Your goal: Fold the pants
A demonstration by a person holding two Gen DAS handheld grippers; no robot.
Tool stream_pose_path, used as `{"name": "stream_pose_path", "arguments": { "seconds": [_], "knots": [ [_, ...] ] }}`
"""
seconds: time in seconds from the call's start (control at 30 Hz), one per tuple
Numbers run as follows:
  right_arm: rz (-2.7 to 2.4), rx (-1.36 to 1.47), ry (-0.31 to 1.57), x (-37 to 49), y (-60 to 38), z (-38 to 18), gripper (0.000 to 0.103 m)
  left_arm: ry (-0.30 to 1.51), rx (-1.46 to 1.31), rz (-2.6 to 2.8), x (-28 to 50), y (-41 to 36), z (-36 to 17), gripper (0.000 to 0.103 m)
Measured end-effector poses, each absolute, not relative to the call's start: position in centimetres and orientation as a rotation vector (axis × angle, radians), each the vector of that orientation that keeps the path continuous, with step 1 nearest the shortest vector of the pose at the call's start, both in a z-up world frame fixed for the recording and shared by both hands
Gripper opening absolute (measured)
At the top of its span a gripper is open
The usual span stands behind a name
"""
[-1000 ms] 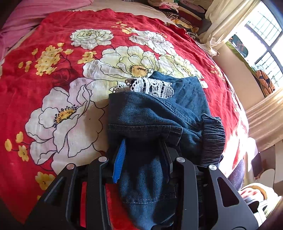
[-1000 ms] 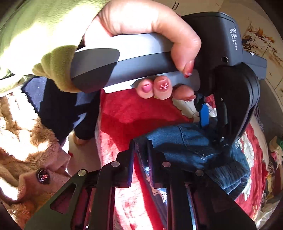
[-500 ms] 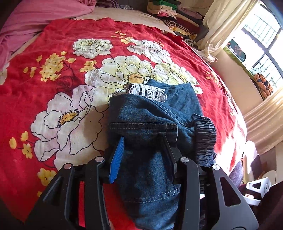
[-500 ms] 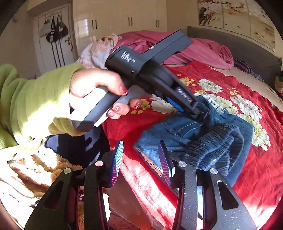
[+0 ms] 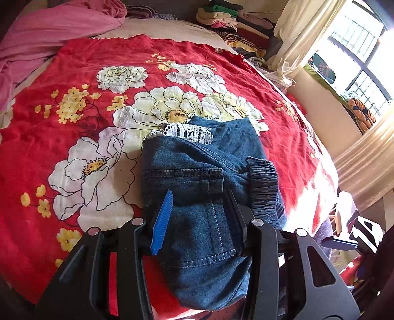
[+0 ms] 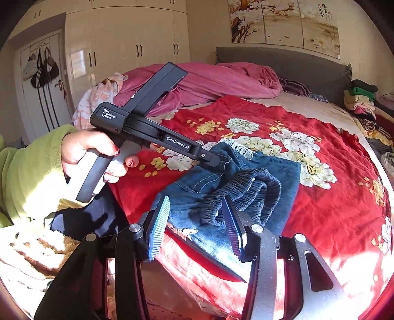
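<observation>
The dark blue jeans (image 5: 197, 172) lie folded in a compact bundle on the red floral bedspread (image 5: 73, 73), near its front edge. White lace trim (image 5: 187, 131) shows at the far end and a gathered elastic waistband (image 5: 263, 187) on the right. My left gripper (image 5: 199, 192) hovers low over the bundle, open, with denim lying between its fingers but not pinched. In the right wrist view the left gripper (image 6: 220, 161), held by a hand in a green sleeve (image 6: 32, 167), touches the jeans (image 6: 283, 177) from the left. My right gripper (image 6: 195, 199) is opening just short of the waistband (image 6: 246, 187), holding nothing.
A crumpled pink blanket (image 6: 209, 81) lies at the head of the bed by the grey headboard (image 6: 283, 64). Folded clothes (image 5: 229, 22) are stacked in the far corner. A curtain (image 5: 295, 37) and window (image 5: 364, 56) are to the right, and a wardrobe (image 6: 135, 37) and door (image 6: 41, 81) stand behind.
My right gripper let go of the denim edge, opened, rolled upright and pulled back up and away from the jeans. The left gripper's jaws widened slightly and it rose a little.
</observation>
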State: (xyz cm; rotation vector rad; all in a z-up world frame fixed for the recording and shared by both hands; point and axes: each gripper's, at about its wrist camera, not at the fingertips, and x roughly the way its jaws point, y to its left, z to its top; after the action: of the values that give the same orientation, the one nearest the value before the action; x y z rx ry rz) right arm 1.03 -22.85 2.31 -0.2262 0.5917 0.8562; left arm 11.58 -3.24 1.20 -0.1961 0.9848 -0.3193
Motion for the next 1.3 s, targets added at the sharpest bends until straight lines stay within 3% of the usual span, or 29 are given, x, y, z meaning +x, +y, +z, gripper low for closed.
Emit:
{"name": "stream_pose_path", "arguments": {
  "seconds": [0.37,0.73,0.87,0.93,1.23,1.3],
  "knots": [
    [0.71,-0.178,0.545,2.8,-23.4,4.5,0.056,0.957,-0.154,-0.318,10.1,-3.5,1.8,0.038],
    [0.688,-0.272,0.78,14.3,-17.3,3.0,0.055,1.005,-0.145,-0.292,9.2,-2.9,-1.0,0.039],
    [0.724,-0.397,0.889,16.9,-13.8,-0.1,0.041,1.022,-0.146,-0.294,9.2,-3.0,-1.9,0.04],
    [0.691,-0.489,0.903,17.3,-12.7,-1.8,0.011,1.022,-0.142,-0.294,9.2,-3.1,-2.0,0.04],
    [0.641,-0.415,0.854,17.3,-14.0,-1.9,0.01,1.016,-0.152,-0.293,9.2,-3.0,-2.1,0.041],
    [0.652,-0.325,0.828,17.0,-15.5,-0.4,0.015,1.004,-0.157,-0.291,9.1,-2.9,-1.6,0.042]
  ]
}}
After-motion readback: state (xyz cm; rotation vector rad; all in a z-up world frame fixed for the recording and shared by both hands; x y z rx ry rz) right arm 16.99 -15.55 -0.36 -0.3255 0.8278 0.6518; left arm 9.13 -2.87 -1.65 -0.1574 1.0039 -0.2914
